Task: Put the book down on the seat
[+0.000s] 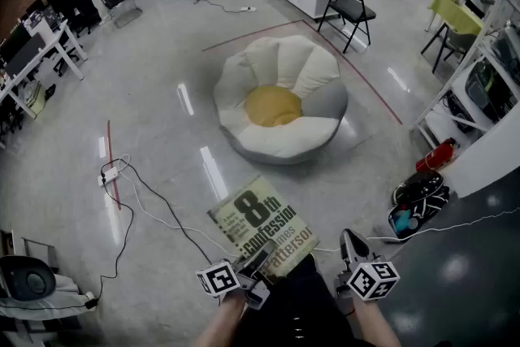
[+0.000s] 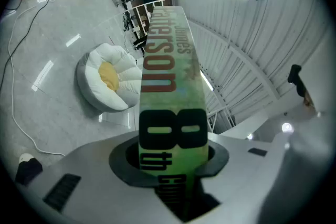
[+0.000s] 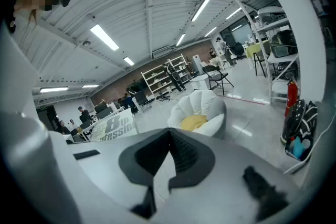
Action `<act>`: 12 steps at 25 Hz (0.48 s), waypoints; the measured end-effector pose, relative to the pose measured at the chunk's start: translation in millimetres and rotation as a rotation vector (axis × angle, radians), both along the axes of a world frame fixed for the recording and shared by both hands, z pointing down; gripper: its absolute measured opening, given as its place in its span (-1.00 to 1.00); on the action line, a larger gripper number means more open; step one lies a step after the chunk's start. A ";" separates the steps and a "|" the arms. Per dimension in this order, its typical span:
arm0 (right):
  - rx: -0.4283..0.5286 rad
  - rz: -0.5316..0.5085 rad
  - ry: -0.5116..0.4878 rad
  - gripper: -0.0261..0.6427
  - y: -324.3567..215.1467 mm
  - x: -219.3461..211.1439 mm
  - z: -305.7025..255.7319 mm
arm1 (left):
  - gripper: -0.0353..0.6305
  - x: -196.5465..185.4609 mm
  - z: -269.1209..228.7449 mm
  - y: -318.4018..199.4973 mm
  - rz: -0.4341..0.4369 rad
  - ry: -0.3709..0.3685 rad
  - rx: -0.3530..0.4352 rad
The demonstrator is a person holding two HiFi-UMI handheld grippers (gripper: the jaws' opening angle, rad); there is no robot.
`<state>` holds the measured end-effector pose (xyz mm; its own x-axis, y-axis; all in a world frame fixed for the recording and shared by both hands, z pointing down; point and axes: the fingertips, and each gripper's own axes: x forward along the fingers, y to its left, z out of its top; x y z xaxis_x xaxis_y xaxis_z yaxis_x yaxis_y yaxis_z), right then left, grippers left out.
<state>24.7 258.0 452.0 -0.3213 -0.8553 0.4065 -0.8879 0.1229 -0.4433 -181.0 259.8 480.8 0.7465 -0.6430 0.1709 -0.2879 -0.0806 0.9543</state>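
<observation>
Polished grey workshop floor (image 1: 162,93), wide and open, with shelving, desks and people along the far edges.

Item 1: seat (image 1: 280,106), a flower-shaped cushion with white petals and a yellow dished centre. It sits on the floor, unoccupied.

Item 2: book (image 1: 264,227), a green-covered paperback. It is held up in the air, well apart from the seat and not yet over it.

Item 3: left gripper (image 1: 253,266). Its jaws are partly closed and press on the book's covers near its end, with the spine facing the gripper's camera. Most of the book juts out unsupported.

Item 4: right gripper (image 1: 352,241). Its jaws are together and it carries nothing; it hangs beside the book.

Item 5: cable (image 1: 154,207), loose on the floor between the person and the seat.

Hazards, as judged:
- The one-ended grip leaves a long overhang, so a quick swing could make the book pivot or slip between the pads.
- Opening the jaws short of the seat would drop the book on the floor.
- Landing on a sloped petal rather than the centre could let the book slide off.
- The loose cable could catch a foot on the approach.
</observation>
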 end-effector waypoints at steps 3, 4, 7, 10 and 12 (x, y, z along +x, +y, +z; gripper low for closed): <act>0.022 0.011 -0.005 -0.89 12.6 5.3 -6.5 | -0.41 7.9 -10.6 8.9 0.005 0.023 0.057; 0.026 0.016 -0.005 -0.89 15.9 9.0 -7.6 | -0.41 11.2 -12.7 11.3 0.000 0.033 0.059; 0.027 0.020 0.001 -0.89 21.4 22.3 -9.2 | -0.41 27.6 -20.0 15.0 -0.028 0.088 0.025; 0.042 -0.014 0.012 -0.89 22.1 30.3 -13.7 | -0.41 41.1 -22.6 14.0 -0.018 0.040 0.062; 0.066 -0.031 0.001 -0.89 18.5 33.0 -19.2 | -0.41 50.8 -27.7 10.4 -0.014 0.055 0.080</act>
<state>57.7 276.6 432.8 -0.3477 -0.8696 0.3505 -0.8838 0.1792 -0.4321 -130.2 270.2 453.1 0.7440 -0.6636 0.0781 -0.2373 -0.1531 0.9593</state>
